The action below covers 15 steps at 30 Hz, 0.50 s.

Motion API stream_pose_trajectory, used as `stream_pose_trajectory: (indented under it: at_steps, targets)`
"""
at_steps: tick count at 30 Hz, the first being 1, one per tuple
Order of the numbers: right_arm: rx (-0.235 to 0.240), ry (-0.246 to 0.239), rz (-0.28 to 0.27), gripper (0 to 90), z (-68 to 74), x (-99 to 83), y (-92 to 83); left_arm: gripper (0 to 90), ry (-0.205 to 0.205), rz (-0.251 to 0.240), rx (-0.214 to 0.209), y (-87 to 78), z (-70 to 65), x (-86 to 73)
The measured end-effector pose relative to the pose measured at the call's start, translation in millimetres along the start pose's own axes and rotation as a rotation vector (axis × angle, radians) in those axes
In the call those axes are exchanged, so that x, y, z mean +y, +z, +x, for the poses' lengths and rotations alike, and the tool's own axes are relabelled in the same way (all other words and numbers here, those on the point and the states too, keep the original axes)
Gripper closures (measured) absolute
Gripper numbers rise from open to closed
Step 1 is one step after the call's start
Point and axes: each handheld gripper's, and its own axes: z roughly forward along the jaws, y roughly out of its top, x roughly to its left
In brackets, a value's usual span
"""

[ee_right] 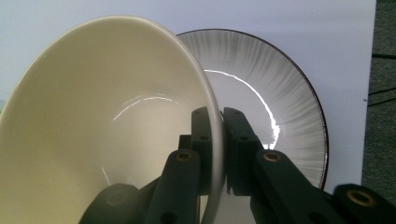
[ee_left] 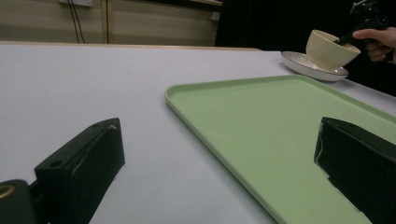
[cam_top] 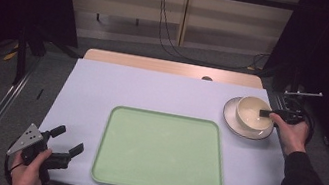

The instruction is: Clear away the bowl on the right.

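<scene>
At the table's far right corner: a cream bowl (cam_top: 253, 113) sits tilted over a plate, one side lifted.
Bowl's grip: the right gripper (cam_top: 270, 113) is clamped on the bowl's near wall, one jaw inside the rim and one outside, as the right gripper view shows (ee_right: 215, 140).
Right hand (cam_top: 292, 135): wrapped round the gripper's body just beside the plate, a dark sleeve running back to the bottom edge.
Plate (cam_top: 230, 117): white with fine grey streaks and a dark rim, flat on the table under the bowl.
Tray (cam_top: 161, 151): pale green, rounded corners, bare, lying in the middle of the table, near the plate but apart from it.
Left gripper (cam_top: 62, 145): at the near left corner, held in the left hand (cam_top: 30, 171), jaws wide apart with nothing between them, pointing toward the tray.
Surface: a pale lilac-grey sheet (cam_top: 152, 90) covers the tabletop; a strip of wood (cam_top: 171, 67) shows along the far edge.
Room: dim, grey floor, a light panelled wall (cam_top: 127, 0) behind with black cables (cam_top: 163, 26) hanging down, dark curtains on both sides.
</scene>
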Motion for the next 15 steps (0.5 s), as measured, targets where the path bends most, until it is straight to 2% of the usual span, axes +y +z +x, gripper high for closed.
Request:
stream_pose_trajectory:
  at_steps: [15]
  targets:
    - [0.052, -0.017, -0.023, 83.9, 3.1, 2.1, -18.3, 1.7, 0.000, 0.000, 0.001, 0.1, 0.0, 0.0]
